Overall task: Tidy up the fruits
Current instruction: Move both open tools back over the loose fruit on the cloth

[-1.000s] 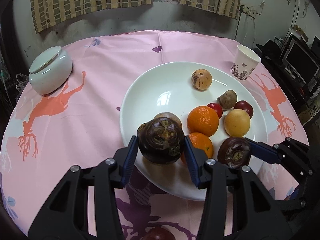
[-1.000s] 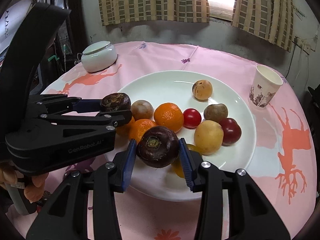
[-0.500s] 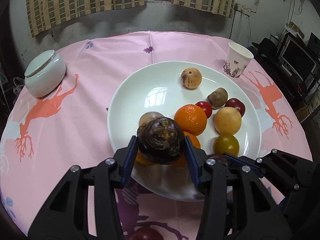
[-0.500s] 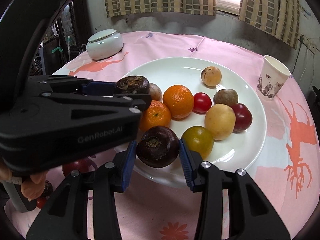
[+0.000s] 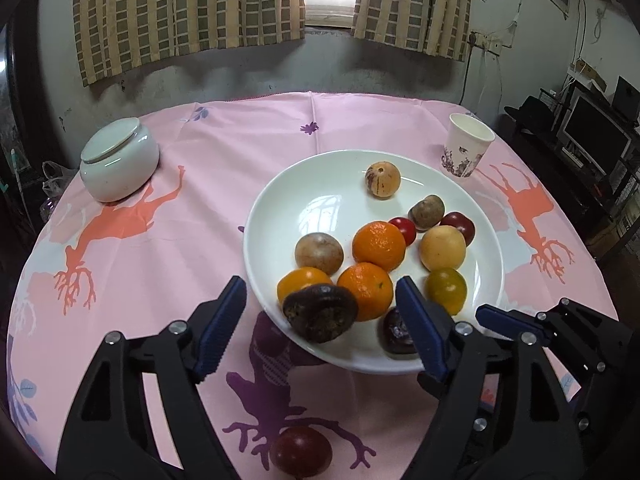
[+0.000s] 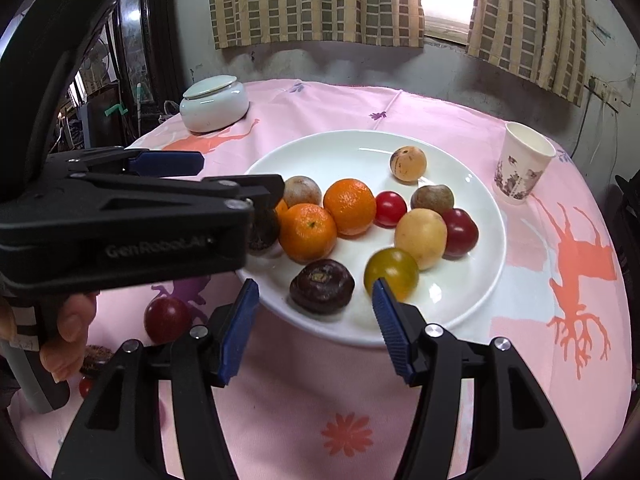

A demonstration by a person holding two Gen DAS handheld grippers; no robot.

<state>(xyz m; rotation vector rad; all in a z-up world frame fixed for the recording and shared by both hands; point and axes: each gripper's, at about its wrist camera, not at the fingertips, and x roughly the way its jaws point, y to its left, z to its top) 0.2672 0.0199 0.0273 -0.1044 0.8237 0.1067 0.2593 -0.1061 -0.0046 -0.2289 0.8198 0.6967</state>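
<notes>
Pink tablecloth (image 5: 240,160) carries a white plate (image 5: 280,208); both the left gripper (image 5: 320,316) and right gripper (image 6: 316,312) have just been opening, each dark fruit (image 5: 320,312) (image 6: 322,286) loose between the spread fingers

A lidded white jar (image 5: 119,165) and a patterned paper cup (image 5: 466,150) stand well apart on the desk's pink deer-print cloth (image 5: 240,152).

right claw (image 6: 316,318) just opened, dark fruit (image 6: 322,286) on plate (image 6: 476,300)
</notes>
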